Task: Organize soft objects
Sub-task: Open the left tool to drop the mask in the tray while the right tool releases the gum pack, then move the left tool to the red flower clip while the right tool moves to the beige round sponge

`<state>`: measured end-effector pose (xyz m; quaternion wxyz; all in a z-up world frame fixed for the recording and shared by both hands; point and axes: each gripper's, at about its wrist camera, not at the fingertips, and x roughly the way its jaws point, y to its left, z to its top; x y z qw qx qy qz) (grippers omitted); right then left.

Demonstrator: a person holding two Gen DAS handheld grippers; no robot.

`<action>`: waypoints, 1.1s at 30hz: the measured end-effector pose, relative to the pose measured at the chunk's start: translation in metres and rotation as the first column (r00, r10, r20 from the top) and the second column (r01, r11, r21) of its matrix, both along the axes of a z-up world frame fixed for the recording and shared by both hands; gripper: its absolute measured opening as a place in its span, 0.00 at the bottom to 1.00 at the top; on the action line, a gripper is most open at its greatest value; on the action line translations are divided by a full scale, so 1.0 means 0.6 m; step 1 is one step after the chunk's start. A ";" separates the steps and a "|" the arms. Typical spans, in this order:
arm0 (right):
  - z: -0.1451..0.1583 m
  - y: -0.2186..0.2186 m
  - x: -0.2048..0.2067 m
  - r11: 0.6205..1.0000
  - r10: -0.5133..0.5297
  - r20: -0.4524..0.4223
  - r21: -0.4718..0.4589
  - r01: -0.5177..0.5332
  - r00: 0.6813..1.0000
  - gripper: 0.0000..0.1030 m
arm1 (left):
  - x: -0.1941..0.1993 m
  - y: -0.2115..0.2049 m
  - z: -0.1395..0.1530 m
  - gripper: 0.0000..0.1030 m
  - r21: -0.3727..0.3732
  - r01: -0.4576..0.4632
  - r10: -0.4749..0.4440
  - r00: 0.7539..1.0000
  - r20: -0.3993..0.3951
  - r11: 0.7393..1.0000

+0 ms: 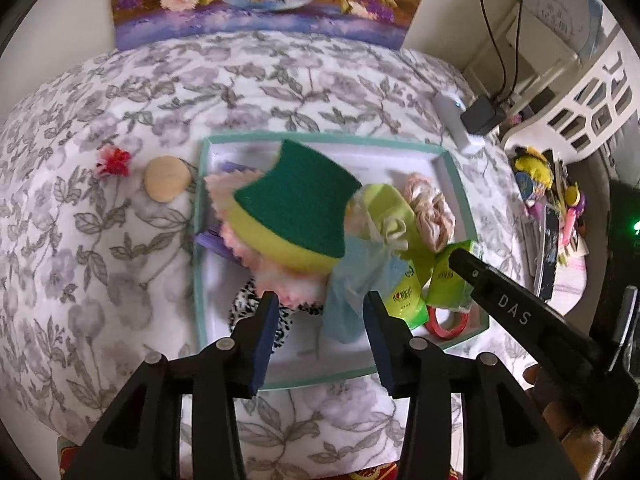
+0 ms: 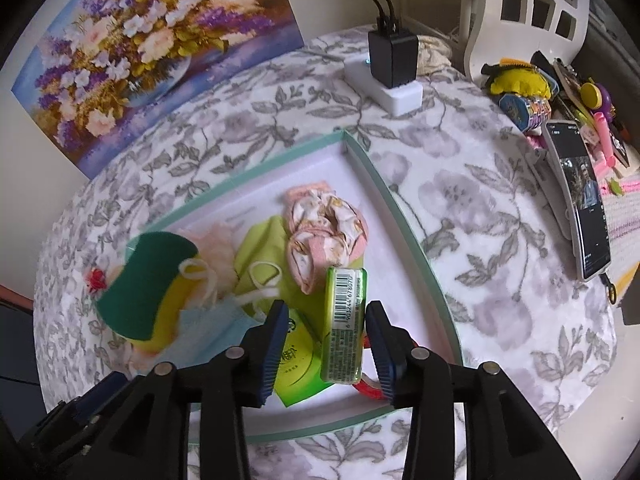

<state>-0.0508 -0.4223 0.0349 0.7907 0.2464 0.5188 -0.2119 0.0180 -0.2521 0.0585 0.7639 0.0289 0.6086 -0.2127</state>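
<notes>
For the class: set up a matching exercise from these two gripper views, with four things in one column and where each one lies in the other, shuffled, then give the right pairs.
Things
1. sponge
2. round wooden disc
3. phone
4. black charger

Places
A. plugged into the white power strip
B. on the flowered cloth, left of the tray
C. in the tray, on top of the pink cloths
D. right of the tray, at the table's edge

Pairs: 1-C, 2-B, 3-D, 4-A
</notes>
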 end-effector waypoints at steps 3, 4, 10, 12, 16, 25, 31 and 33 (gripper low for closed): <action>0.013 0.004 0.000 1.000 0.003 0.020 -0.010 -0.003 1.000 0.42 | 0.002 0.015 0.020 0.45 -0.018 -0.016 0.016 1.000 0.027 1.000; 0.015 0.005 -0.001 1.000 0.004 0.025 -0.012 -0.003 1.000 0.43 | 0.004 0.020 0.027 0.46 -0.021 -0.023 0.024 0.999 0.039 1.000; 0.026 0.014 0.003 1.000 0.017 0.037 -0.025 -0.016 0.999 0.42 | 0.027 0.061 0.047 0.47 -0.017 -0.094 0.095 0.991 0.097 0.995; 0.026 0.018 0.004 0.999 0.023 0.034 -0.024 -0.022 0.999 0.42 | 0.038 0.080 0.046 0.47 -0.005 -0.128 0.128 0.986 0.107 0.992; 0.023 0.028 0.010 0.999 0.037 0.026 -0.028 -0.036 0.999 0.42 | 0.059 0.117 0.039 0.47 0.008 -0.194 0.192 0.976 0.105 0.981; 0.021 0.055 0.027 0.996 0.085 0.010 -0.043 -0.084 0.996 0.47 | 0.104 0.203 0.020 0.81 0.045 -0.347 0.341 0.933 0.115 0.937; 0.023 0.078 0.038 0.992 0.115 0.006 -0.058 -0.115 0.993 0.65 | 0.124 0.258 0.005 0.84 0.071 -0.440 0.431 0.895 0.111 0.895; 0.029 0.088 0.042 0.991 0.126 0.022 -0.057 -0.125 0.992 0.72 | 0.129 0.274 0.003 0.86 0.084 -0.467 0.455 0.881 0.125 0.880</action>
